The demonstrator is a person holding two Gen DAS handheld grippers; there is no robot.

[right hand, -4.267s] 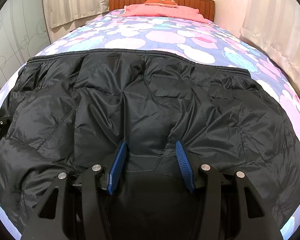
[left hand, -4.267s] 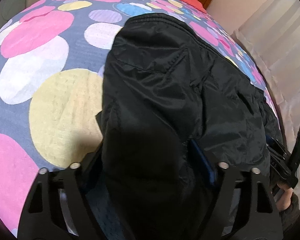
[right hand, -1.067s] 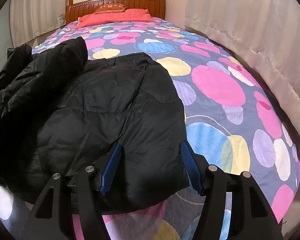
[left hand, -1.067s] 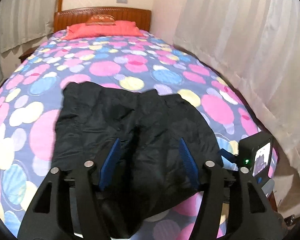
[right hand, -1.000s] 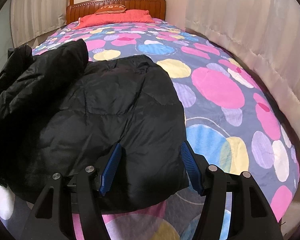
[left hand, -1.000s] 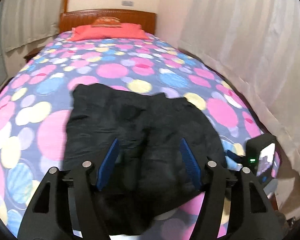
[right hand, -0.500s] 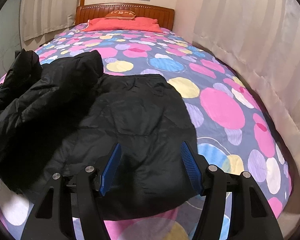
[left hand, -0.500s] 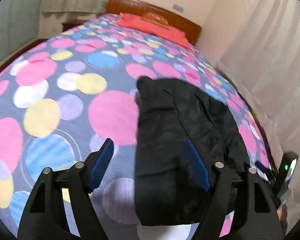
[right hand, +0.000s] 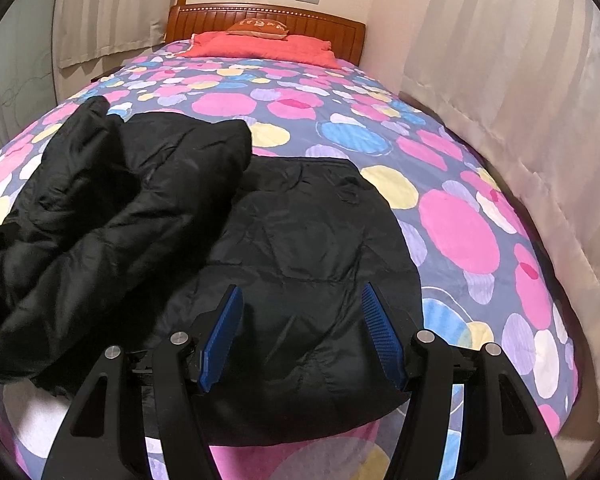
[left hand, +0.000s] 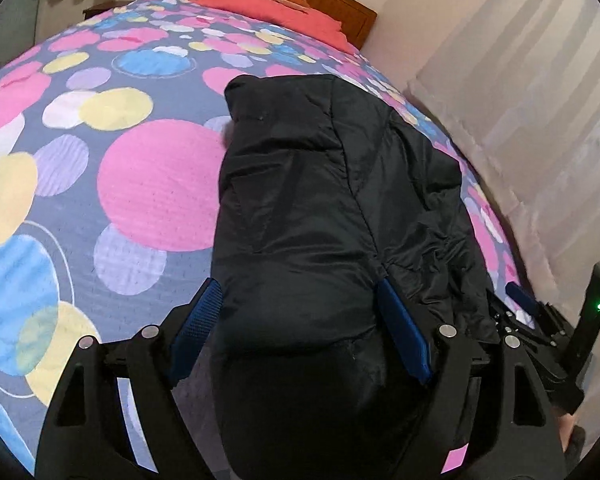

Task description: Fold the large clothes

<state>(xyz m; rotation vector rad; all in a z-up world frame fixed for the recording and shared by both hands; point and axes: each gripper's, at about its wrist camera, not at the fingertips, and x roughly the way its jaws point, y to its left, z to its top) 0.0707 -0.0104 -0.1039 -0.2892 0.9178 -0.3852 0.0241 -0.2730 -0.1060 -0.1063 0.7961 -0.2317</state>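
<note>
A black puffer jacket [left hand: 320,208] lies on the bed with the polka-dot cover [left hand: 148,184]. In the left wrist view my left gripper [left hand: 300,332] is open, its blue pads either side of a raised bulk of the jacket close below it. In the right wrist view the jacket [right hand: 300,248] lies partly flat, with its left part bunched up in a heap [right hand: 112,200]. My right gripper [right hand: 300,332] is open and empty above the jacket's near edge. The right gripper's body also shows at the right edge of the left wrist view [left hand: 540,320].
The bed has a wooden headboard [right hand: 268,20] and red pillows [right hand: 260,46] at the far end. Pale curtains [right hand: 520,120] hang close along the bed's right side. More curtains [right hand: 100,12] hang at the far left.
The left gripper has swung left and dropped close over the jacket's left part, which is now lifted and bunched. The right gripper has drawn back a little and stays open.
</note>
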